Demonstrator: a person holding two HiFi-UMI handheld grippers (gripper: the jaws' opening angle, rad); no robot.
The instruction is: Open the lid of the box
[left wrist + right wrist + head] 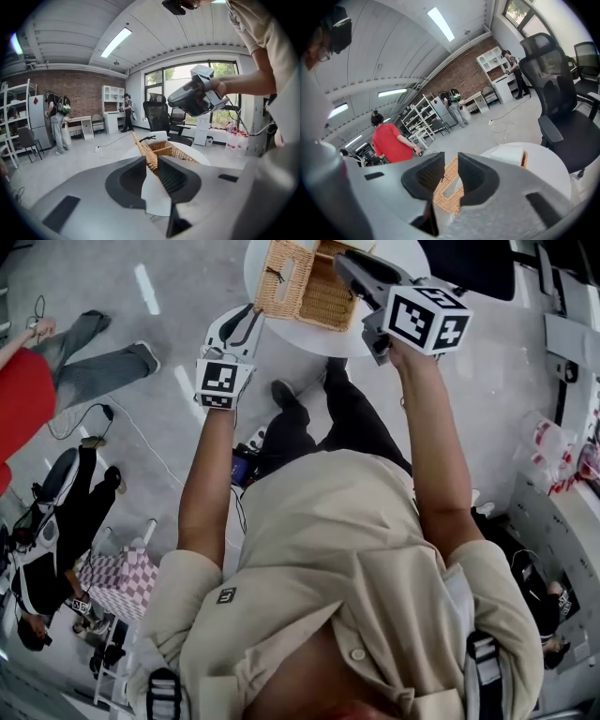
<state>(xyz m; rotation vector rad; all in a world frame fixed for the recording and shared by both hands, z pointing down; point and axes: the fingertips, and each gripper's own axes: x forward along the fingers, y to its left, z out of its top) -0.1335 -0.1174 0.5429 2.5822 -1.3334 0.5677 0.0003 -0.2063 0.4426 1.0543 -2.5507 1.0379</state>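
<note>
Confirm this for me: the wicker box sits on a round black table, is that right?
Not quite. The table is white, not black, as the head view shows. The wicker box sits on a round white table.

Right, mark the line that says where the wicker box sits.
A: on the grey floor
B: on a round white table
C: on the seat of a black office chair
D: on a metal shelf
B: in the head view the wicker box rests on the round white table, and the left gripper view shows the same tabletop under it.
</note>
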